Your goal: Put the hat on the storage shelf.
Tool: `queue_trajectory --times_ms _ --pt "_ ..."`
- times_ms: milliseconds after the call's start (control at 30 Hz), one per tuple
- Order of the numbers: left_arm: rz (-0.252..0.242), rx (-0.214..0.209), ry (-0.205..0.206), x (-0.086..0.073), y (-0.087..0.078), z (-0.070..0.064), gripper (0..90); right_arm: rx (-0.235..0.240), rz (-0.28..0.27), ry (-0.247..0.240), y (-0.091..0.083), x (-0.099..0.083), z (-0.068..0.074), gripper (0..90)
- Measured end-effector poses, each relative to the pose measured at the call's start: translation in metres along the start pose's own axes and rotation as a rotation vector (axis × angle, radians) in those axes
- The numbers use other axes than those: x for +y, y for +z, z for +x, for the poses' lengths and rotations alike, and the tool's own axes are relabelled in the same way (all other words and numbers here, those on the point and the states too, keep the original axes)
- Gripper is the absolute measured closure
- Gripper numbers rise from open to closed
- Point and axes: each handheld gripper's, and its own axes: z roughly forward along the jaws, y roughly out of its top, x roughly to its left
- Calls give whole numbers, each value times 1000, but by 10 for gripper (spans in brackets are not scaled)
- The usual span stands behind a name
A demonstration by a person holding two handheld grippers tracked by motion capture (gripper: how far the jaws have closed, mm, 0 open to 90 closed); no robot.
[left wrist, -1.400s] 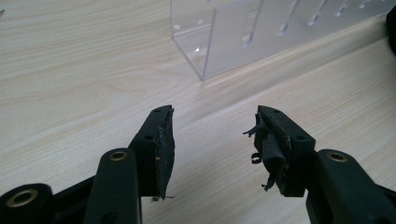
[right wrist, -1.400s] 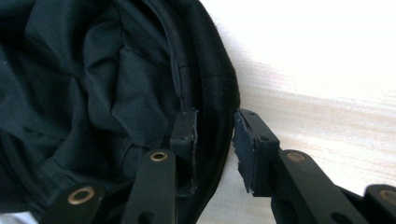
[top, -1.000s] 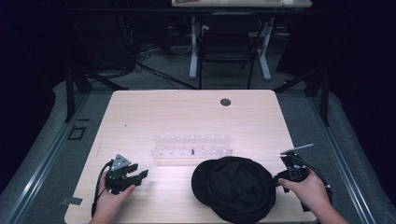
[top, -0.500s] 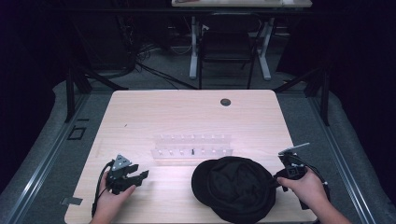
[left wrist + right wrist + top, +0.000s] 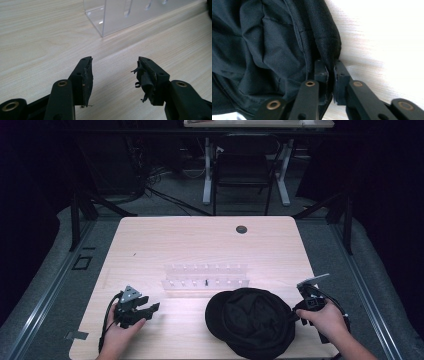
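Evidently mid-grasp: right gripper (image 5: 330, 68) clamped on the rim of the black hat (image 5: 252, 320) at the counter's (image 5: 200, 240) near edge. Left gripper (image 5: 113, 75) agape, empty, near the clear rack (image 5: 130, 15). Next, probably, lifting the hat clear without slipping.

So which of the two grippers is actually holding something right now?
The right gripper: its jaws pinch the black cap's edge. The left gripper stands open over bare table.
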Motion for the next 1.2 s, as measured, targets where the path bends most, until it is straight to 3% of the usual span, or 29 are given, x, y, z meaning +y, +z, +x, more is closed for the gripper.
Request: queue_trajectory --times_ms 433,567,633,767,833,967,1000,1167,1200 --pt "-8 -3 1 0 1 -1 467 26 25 14 -5 2 1 880" --pt "-6 0 1 0 1 -1 468 65 35 18 -11 2 -1 881" --pt "-6 -1 0 0 1 -1 467 94 11 38 -13 2 0 881" --pt "-6 1 0 0 0 -1 468 129 14 28 -23 2 2 881" --pt "-6 1 0 0 0 -1 467 156 -29 58 -26 0 5 881" --pt "-5 0 -1 0 1 -1 468 183 14 -1 -38 1 6 881" --pt "-4 0 -1 0 1 -1 467 192 -10 25 -38 -1 9 881" --pt "-11 3 -5 -1 1 -1 467 229 -32 52 -48 -2 18 881" --pt "-11 5 -6 -1 1 -1 468 243 -26 37 -50 -1 17 881"
